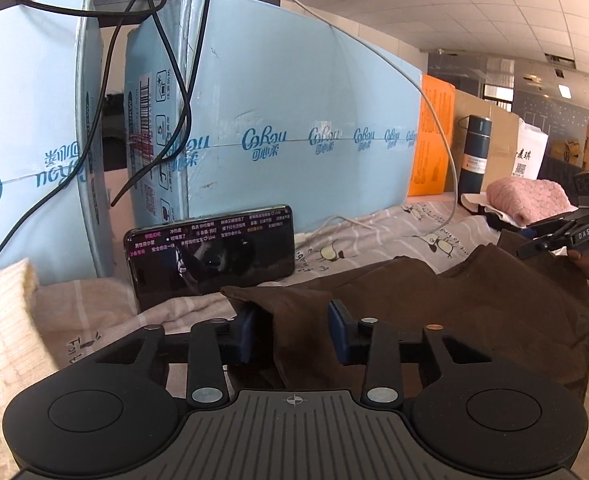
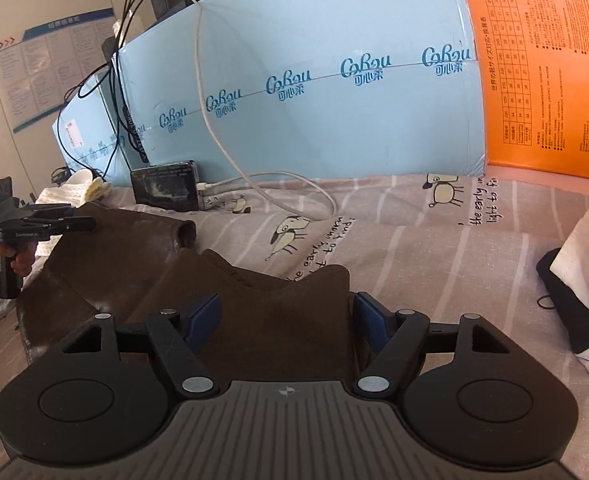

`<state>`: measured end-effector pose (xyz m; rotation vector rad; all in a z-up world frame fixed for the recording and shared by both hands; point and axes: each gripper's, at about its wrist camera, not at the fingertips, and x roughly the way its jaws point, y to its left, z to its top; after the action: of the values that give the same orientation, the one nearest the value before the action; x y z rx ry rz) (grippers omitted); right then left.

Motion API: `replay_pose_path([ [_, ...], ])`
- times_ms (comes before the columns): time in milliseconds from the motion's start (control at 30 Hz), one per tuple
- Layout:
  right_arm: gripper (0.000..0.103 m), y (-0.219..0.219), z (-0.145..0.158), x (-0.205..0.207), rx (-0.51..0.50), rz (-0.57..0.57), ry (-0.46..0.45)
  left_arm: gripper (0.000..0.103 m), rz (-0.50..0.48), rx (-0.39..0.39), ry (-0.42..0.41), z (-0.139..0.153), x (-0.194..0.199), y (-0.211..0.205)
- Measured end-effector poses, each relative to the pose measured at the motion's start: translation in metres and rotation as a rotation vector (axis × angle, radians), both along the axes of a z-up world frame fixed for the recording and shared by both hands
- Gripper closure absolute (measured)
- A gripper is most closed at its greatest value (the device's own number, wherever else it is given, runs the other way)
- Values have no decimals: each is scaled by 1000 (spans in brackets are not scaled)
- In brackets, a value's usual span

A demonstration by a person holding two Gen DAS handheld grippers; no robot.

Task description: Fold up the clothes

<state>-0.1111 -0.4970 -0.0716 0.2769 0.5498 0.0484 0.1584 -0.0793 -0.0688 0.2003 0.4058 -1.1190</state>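
Both wrist views look low, close, across the brown garment (image 1: 434,304) from opposite ends.

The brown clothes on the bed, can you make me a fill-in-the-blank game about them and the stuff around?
1. The brown garment lies on a striped bedsheet printed with cartoon ____.
2. A phone leans against a big light ____ box.
3. Beside that box stands a box coloured ____.
4. The left gripper and the right gripper both have their jaws ____ around the garment's edge.

Missing words: sheep; blue; orange; open
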Motion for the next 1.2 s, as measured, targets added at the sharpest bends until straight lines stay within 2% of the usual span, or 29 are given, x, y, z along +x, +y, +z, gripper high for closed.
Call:
replay_pose_path([
  [33, 61, -1, -3, 1, -22, -10, 13, 83, -9, -11, -14, 1, -3, 1],
  [100, 84, 0, -6, 1, -65, -18, 25, 90, -26, -27, -43, 4, -11, 3],
  [133, 90, 1, -6, 0, -79, -21, 18, 91, -34, -31, -56, 6, -15, 4],
  [200, 95, 4, 1, -6, -92, -18, -21, 97, -42, -33, -81, 9, -24, 5],
  [367, 97, 22, 28, -30, -143, 17, -144, 100, -71, -106, -121, 22, -53, 19],
  [533, 98, 39, 55, -77, -142, 32, -322, 100, -98, -217, -172, 37, -99, 51],
  [800, 99, 69, 56, -162, -112, -8, -465, 100, -44, -402, -213, 35, -188, 116],
  [1000, 99, 88, 46, -214, -76, -64, -495, 100, 28, -543, -123, 12, -238, 164],
  [1133, 98, 97, 38, -238, -63, -90, -467, 100, 102, -562, -50, -5, -255, 187],
  [1200, 98, 102, 36, -248, -71, -94, -442, 100, 122, -545, -26, -9, -263, 194],
])
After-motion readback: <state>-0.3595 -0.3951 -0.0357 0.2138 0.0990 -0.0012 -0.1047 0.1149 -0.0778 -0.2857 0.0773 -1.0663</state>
